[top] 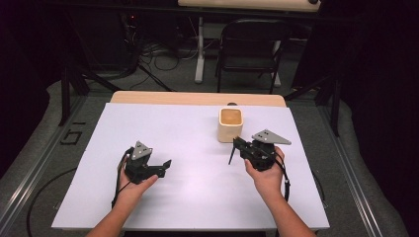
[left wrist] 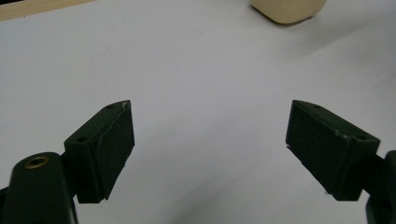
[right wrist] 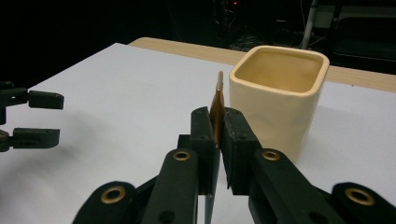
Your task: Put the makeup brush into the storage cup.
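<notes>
My right gripper (top: 238,144) is shut on a thin, flat gold-coloured stick (right wrist: 218,91) held upright between its pads. In the high view the stick's (top: 230,156) lower end hangs down to just above the white board. A cream square cup (top: 230,125) stands right behind it, close to the gripper's tips; the right gripper view shows the cup (right wrist: 275,98) open at the top with a tan inside. My left gripper (top: 165,166) rests low over the board's left half, jaws wide apart with nothing between them (left wrist: 210,114). It also shows far left, open, in the right gripper view (right wrist: 50,117).
A white board (top: 188,123) covers the wooden table (top: 197,98). The cup's base (left wrist: 287,9) lies ahead and to the right of the left gripper. A dark folding chair (top: 249,49) and cables stand on the floor beyond the table.
</notes>
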Tool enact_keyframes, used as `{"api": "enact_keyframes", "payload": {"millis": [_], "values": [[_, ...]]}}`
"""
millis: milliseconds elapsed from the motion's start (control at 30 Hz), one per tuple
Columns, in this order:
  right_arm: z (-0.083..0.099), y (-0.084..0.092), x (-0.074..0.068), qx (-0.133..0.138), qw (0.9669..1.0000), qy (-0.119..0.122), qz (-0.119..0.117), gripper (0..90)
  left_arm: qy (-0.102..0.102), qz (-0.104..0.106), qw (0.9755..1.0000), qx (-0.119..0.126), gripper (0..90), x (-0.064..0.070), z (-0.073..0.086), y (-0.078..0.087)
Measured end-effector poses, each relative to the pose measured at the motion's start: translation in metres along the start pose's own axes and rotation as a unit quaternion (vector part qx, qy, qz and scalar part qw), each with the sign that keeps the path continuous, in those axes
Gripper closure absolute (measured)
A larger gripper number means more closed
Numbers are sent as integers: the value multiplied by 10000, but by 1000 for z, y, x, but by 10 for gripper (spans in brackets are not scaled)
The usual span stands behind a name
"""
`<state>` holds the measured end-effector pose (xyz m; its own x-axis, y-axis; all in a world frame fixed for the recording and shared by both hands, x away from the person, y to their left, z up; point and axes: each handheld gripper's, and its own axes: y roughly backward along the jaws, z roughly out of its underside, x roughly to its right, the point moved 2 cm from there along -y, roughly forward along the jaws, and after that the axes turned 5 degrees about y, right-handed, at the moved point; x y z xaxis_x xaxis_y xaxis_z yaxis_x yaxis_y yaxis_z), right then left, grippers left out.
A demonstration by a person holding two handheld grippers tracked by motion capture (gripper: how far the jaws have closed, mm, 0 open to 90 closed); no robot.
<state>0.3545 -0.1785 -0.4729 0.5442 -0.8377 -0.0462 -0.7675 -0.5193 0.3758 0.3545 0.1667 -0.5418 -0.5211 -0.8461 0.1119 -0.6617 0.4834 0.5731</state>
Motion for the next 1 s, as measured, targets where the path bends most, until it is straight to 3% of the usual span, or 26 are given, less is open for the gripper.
{"api": "enact_keyframes", "payload": {"millis": [300, 667, 1000], "values": [[-12, -1, 3, 20, 10000, 50, 55, 839, -43, -4, 9999, -91, 158, -1, 2, 1], [-26, -2, 7, -8, 9999, 105, 90, 839, 178, 19, 9997, -164, 157, -6, 4, 1], [-41, 0, 10, 29, 9998, 129, 119, 839, 200, 2, 9996, -212, 157, -8, 5, 2]]}}
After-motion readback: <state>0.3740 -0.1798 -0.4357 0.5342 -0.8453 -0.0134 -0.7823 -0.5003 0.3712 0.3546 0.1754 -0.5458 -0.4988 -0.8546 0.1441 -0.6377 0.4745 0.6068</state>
